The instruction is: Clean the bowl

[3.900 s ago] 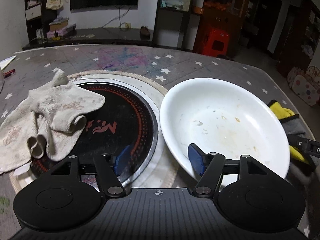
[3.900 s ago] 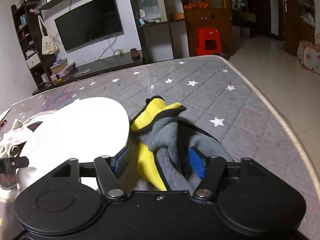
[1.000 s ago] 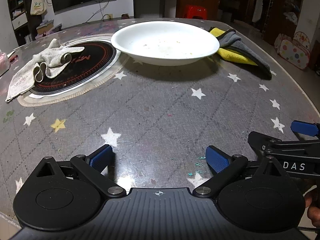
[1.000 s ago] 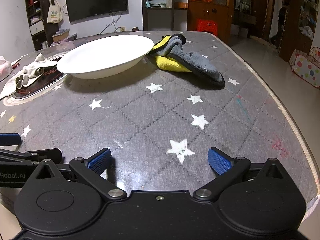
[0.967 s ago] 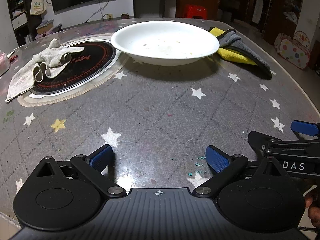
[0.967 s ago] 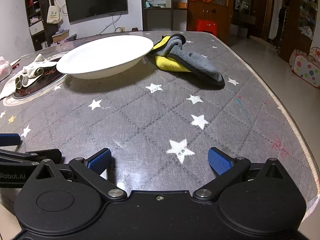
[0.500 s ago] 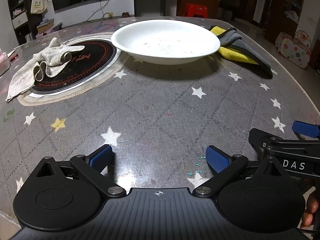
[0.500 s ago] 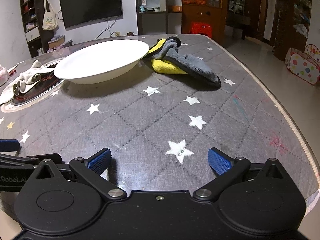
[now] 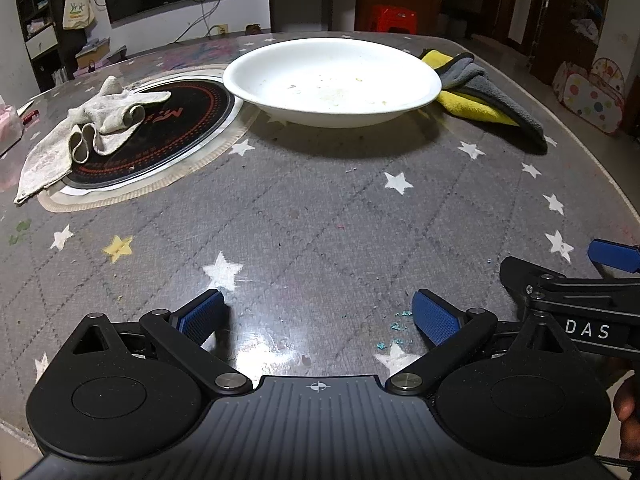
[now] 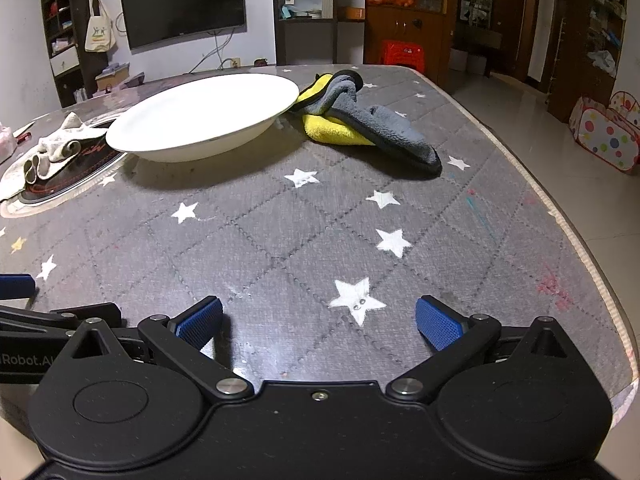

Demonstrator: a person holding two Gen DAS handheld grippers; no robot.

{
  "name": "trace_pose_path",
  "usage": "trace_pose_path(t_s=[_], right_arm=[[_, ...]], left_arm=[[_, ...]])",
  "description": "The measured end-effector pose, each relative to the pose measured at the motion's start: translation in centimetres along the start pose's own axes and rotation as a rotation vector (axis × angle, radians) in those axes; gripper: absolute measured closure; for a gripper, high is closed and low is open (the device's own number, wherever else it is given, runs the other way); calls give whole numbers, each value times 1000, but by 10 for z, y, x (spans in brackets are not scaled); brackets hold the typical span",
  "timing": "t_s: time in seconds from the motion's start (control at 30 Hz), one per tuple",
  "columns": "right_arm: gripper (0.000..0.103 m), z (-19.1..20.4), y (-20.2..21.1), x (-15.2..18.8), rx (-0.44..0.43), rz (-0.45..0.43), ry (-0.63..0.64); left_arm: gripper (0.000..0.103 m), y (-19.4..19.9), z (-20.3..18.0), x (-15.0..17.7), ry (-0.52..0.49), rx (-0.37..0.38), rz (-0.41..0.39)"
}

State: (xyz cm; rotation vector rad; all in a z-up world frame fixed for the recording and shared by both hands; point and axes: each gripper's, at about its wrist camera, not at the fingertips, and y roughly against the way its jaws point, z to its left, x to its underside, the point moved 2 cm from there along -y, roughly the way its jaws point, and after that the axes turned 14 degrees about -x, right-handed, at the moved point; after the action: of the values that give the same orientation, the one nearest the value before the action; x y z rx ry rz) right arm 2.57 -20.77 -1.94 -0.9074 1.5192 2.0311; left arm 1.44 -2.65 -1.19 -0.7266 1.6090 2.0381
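Bowl (image 9: 332, 80) now sits far ahead of you; seconds ago your left gripper (image 9: 316, 316) was at its rim and your right gripper (image 10: 318, 322) straddled the yellow-grey cloth (image 10: 352, 124). Both have pulled back to the near edge of the table (image 9: 320, 216), jaws wide and empty. The bowl rests mid-table, well apart from both grippers, food specks inside, its left rim just beside the black hob (image 9: 160, 128), the cloth touching its right side. A beige rag (image 9: 88, 128) lies on the hob. Bare tabletop stretches between you and the bowl; the table's right edge (image 10: 576, 240) runs close to your right gripper.
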Motion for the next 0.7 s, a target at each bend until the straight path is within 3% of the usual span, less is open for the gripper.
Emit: trace_pose_path(t_s=[0.7], right_arm=[[0,2,0,2,6,4,2]], left_arm=[[1,0,1,-1,0,-1,2]])
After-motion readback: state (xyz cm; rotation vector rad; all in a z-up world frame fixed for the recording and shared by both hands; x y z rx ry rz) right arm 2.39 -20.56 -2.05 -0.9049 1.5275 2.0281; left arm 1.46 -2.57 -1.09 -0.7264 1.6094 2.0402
